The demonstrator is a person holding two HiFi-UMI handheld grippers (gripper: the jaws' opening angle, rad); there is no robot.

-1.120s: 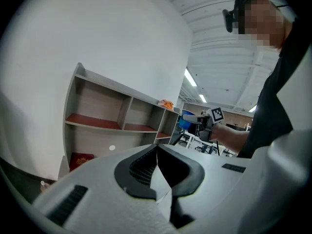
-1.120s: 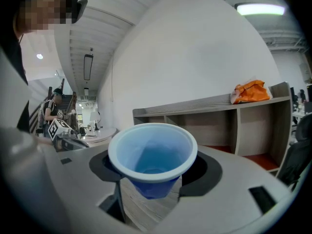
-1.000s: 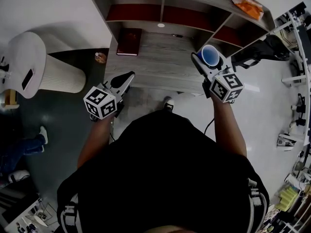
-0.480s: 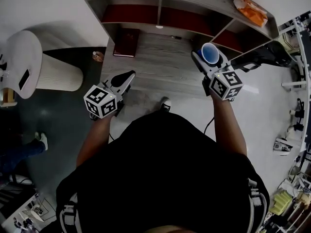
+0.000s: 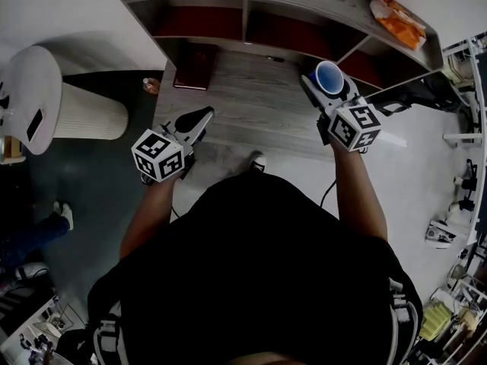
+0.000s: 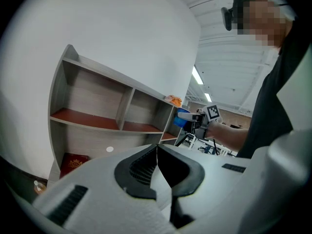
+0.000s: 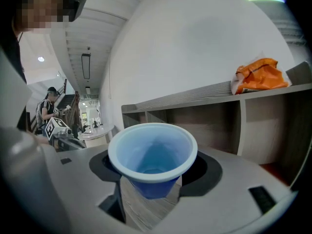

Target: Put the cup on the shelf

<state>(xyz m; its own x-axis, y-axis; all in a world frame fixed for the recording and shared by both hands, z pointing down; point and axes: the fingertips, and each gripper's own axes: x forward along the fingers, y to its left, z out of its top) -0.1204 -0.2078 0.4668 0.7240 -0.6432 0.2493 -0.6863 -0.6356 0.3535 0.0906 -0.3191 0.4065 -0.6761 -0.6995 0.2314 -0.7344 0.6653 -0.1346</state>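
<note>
The light-blue plastic cup (image 5: 329, 77) is upright with its mouth up and looks empty inside. It sits gripped in the right tongs (image 5: 326, 87), whose two jaws stand wide apart and press against its sides just under the rim. The cup is held over the far right part of the grey wood-grain table (image 5: 251, 90), close in front of the right-hand compartment of the shelf.

Seen from the person's head, the grey wood-grain shelf unit with reddish-brown boards (image 5: 243, 21) stands along the back of the table at twelve o'clock, split by upright dividers into several open compartments. On its top board, at about one o'clock from the cup, lies a crumpled orange bag (image 5: 399, 17).

Far across the table at nine o'clock from the cup, the left tongs (image 5: 204, 115) hang near the table's front edge. They are clenched tight, tips meeting, with nothing between them, and they point toward the shelf.

A dark red book with a gold emblem (image 5: 194, 65) lies flat at the table's left back corner, at about ten o'clock from the cup and twelve o'clock from the left tongs. A small white round disc (image 6: 109, 149) lies on the table near the shelf's foot.

On the dark floor, off the table's left side, stands a white ribbed cylinder (image 5: 87, 112).
</note>
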